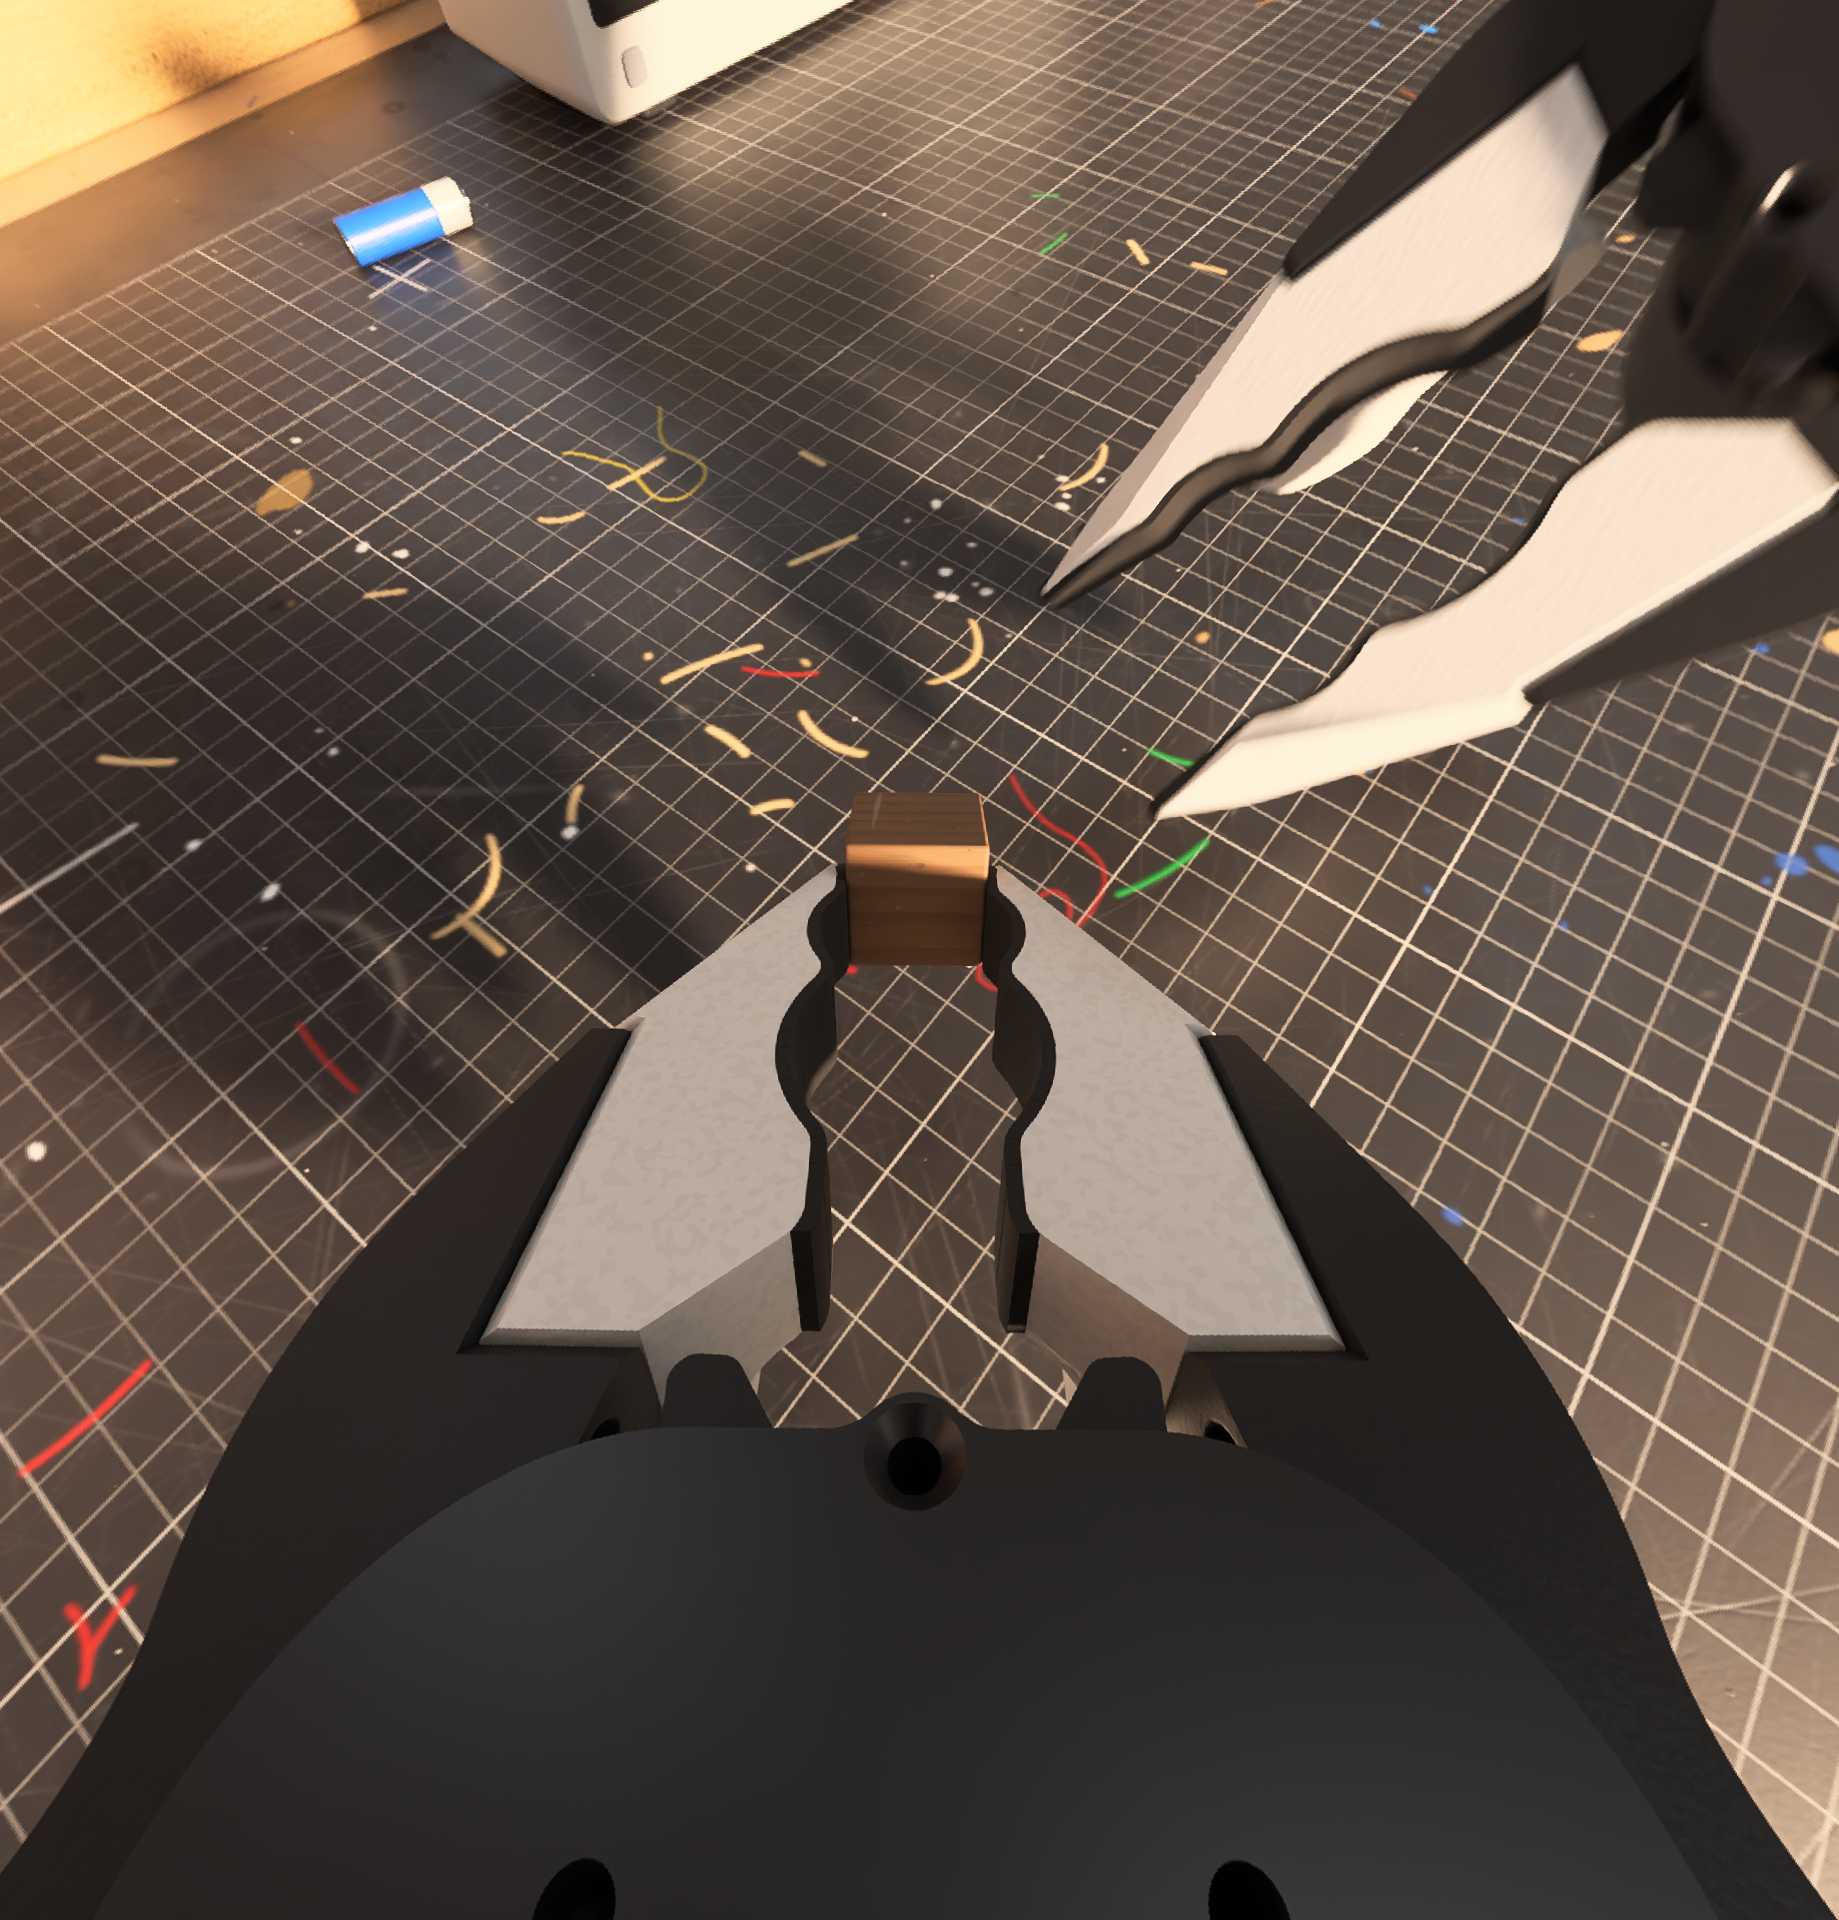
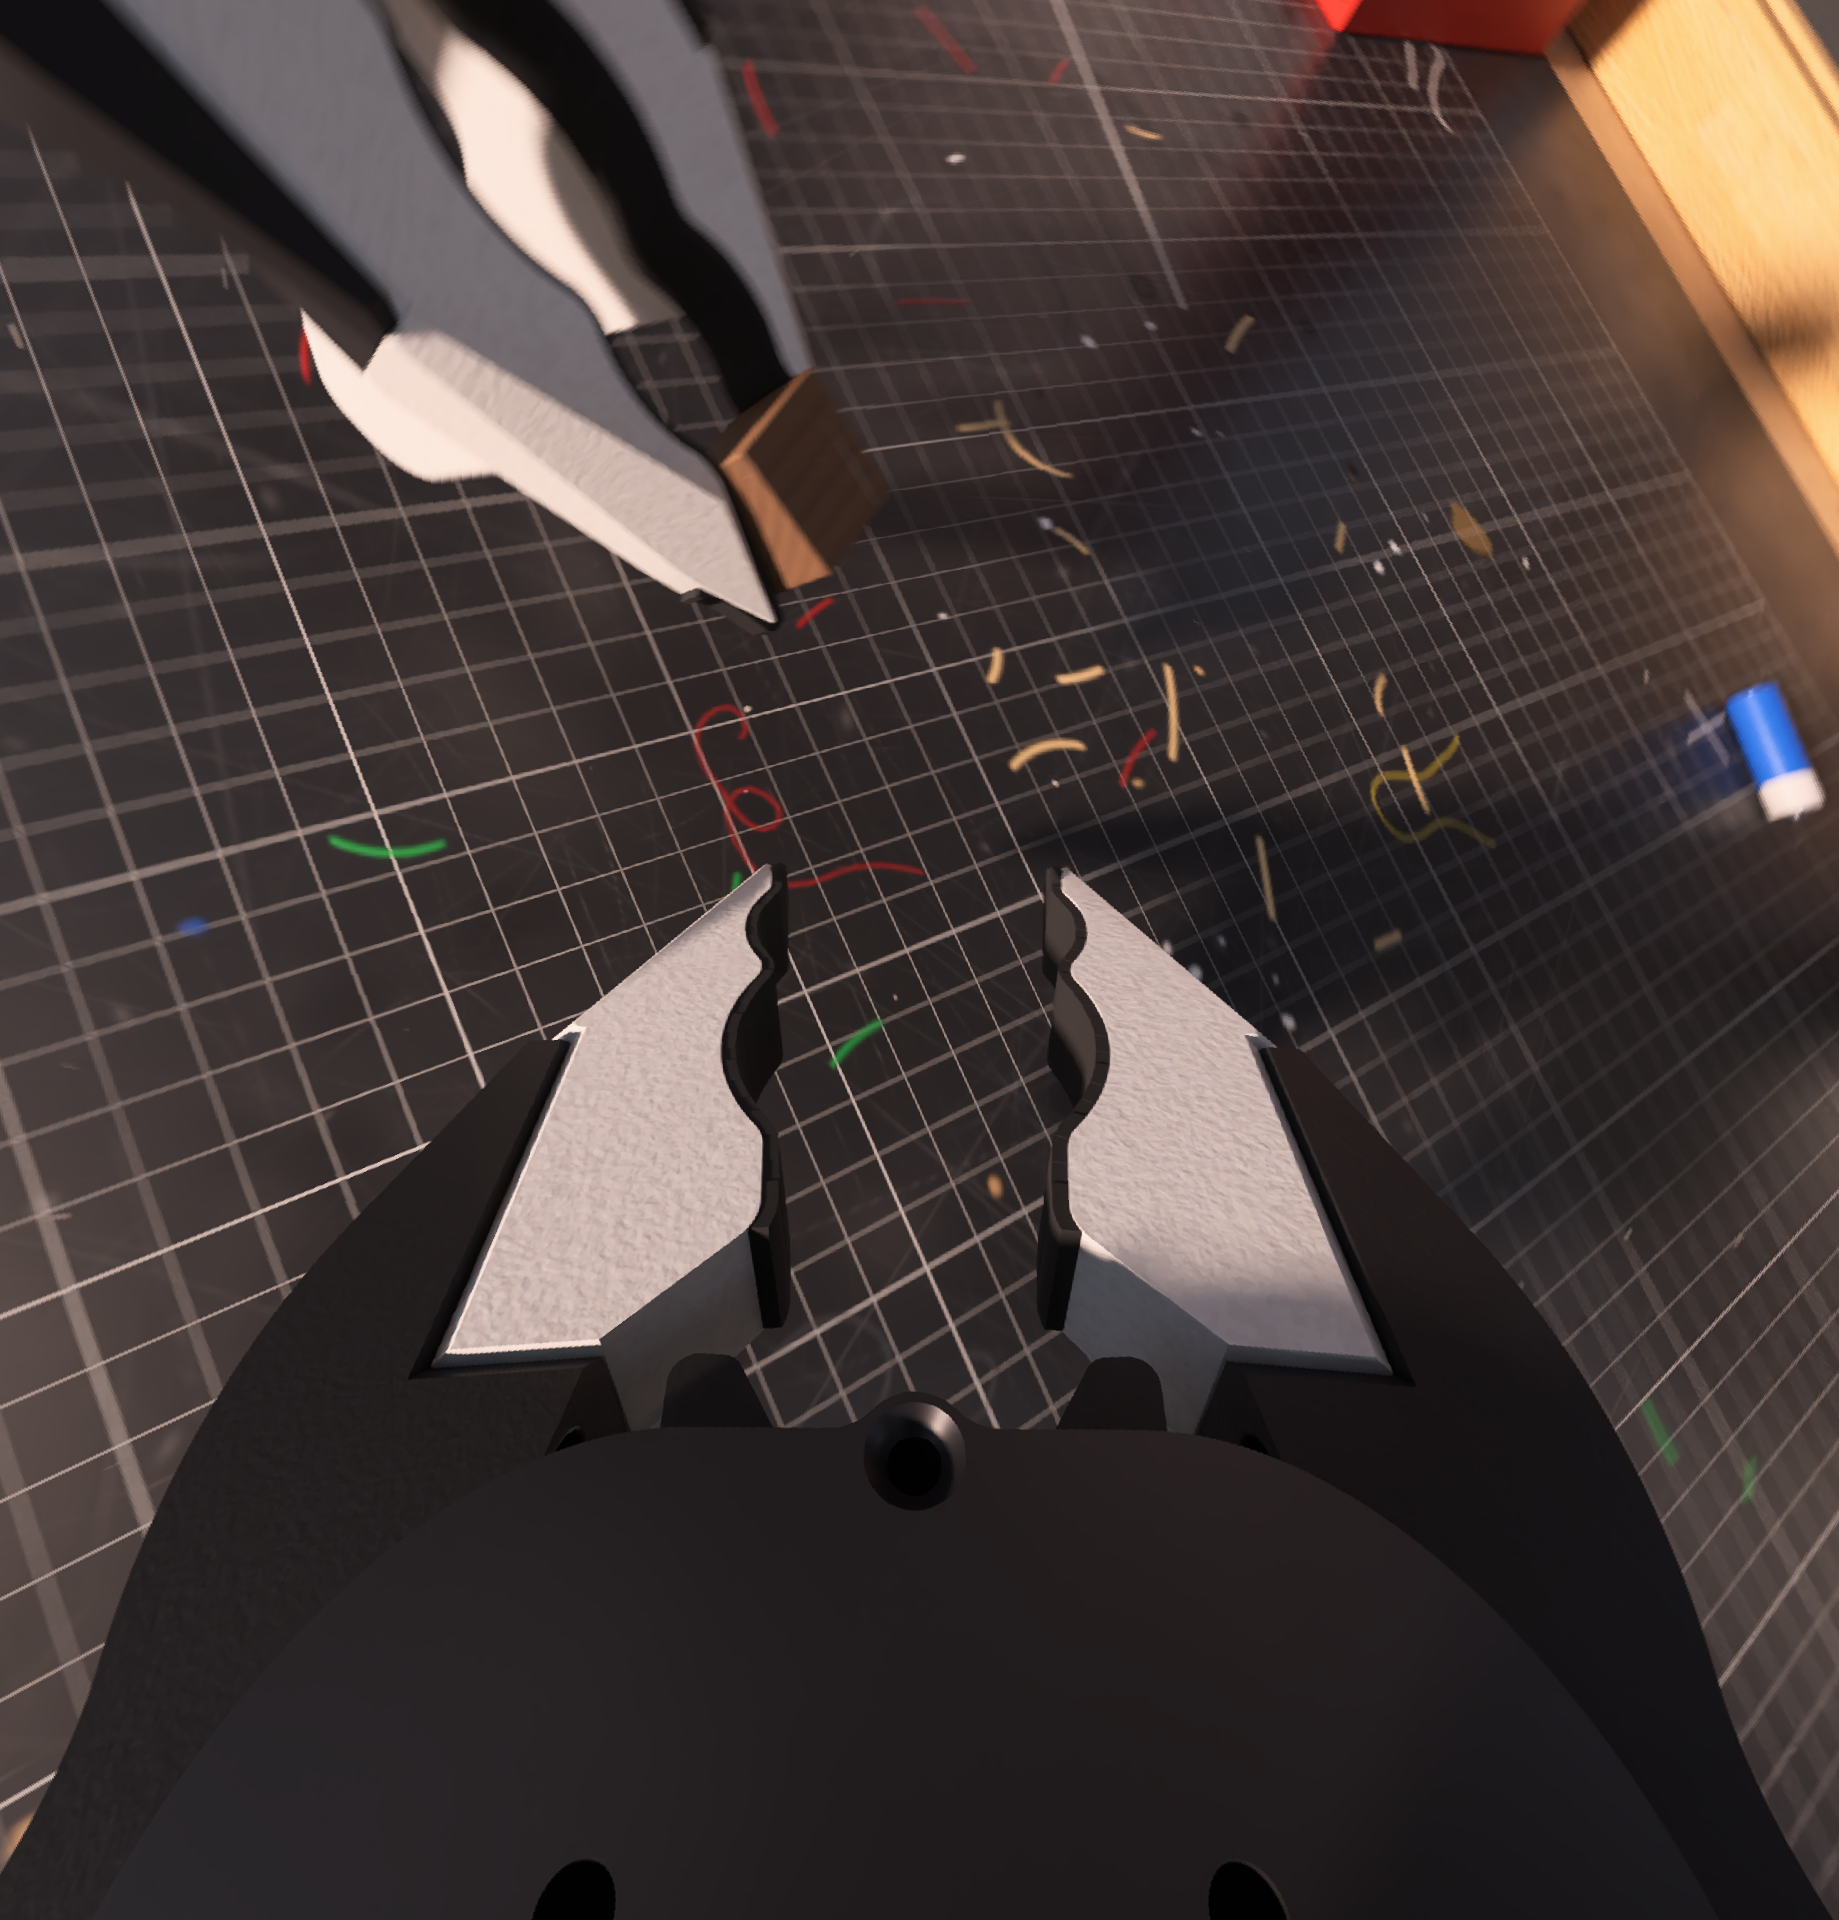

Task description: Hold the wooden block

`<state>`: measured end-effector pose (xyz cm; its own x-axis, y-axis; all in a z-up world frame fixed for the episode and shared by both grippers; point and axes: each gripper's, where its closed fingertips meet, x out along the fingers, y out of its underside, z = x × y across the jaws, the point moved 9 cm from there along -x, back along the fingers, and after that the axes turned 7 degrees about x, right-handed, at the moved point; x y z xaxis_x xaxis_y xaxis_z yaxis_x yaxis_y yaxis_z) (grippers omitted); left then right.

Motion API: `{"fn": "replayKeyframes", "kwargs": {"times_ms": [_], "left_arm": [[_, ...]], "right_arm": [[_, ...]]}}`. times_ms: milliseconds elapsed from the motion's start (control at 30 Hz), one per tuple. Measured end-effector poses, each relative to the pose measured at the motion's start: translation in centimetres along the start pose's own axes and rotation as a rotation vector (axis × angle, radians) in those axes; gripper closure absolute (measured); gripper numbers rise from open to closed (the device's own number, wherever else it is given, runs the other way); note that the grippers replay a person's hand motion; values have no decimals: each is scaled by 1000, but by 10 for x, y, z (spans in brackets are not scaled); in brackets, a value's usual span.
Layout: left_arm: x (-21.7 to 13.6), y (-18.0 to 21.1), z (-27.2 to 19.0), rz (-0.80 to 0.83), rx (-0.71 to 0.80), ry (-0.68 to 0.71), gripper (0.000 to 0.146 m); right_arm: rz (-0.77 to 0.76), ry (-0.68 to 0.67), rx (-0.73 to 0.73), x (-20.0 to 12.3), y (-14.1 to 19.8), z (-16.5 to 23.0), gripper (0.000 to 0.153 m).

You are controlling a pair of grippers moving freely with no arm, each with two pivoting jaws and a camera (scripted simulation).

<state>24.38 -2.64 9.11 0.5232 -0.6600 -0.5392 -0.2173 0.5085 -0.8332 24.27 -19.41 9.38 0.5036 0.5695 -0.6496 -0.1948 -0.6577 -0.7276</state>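
Note:
A small brown wooden block [image 1: 915, 883] sits between the fingertips of my left gripper [image 1: 915, 896], which is shut on it and holds it above the dark gridded cutting mat [image 1: 375, 1039]. The block also shows in the right wrist view [image 2: 803, 480], clamped at the tips of the left gripper [image 2: 780, 520], which comes in from the upper left. My right gripper [image 2: 915, 894] is open and empty, its tips over the mat below and right of the block. It also shows in the left wrist view [image 1: 1102, 701] at the upper right, open, apart from the block.
A blue and white cylinder [image 1: 404, 220] lies on the mat near a wooden border [image 1: 84, 114]; it also shows in the right wrist view [image 2: 1772, 750]. A white device [image 1: 634, 52] stands at the mat's far edge. A red object [image 2: 1445, 21] sits in a far corner.

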Motion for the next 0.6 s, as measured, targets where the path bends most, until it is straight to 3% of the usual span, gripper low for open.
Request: {"fn": "replayKeyframes", "kwargs": {"times_ms": [100,233,333,400,467,600], "left_arm": [[1,-1,-1,-3,-27,18,122],[2,-3,3,-7,-120,58,122],[0,-4,12,-35,-242,117,122],[-4,-6,22,-85,-390,188,122],[-8,-8,30,-155,-539,266,122],[-14,-7,34,-163,-595,317,122]], "right_arm": [[-7,38,-101,16,-2,14,97],[-32,-31,-1,26,-10,20,92],[-36,-16,-66,27,-12,23,88],[-58,25,-181,25,-14,22,84],[-92,148,-359,21,-18,23,84],[-47,274,-636,19,-24,25,93]]}}
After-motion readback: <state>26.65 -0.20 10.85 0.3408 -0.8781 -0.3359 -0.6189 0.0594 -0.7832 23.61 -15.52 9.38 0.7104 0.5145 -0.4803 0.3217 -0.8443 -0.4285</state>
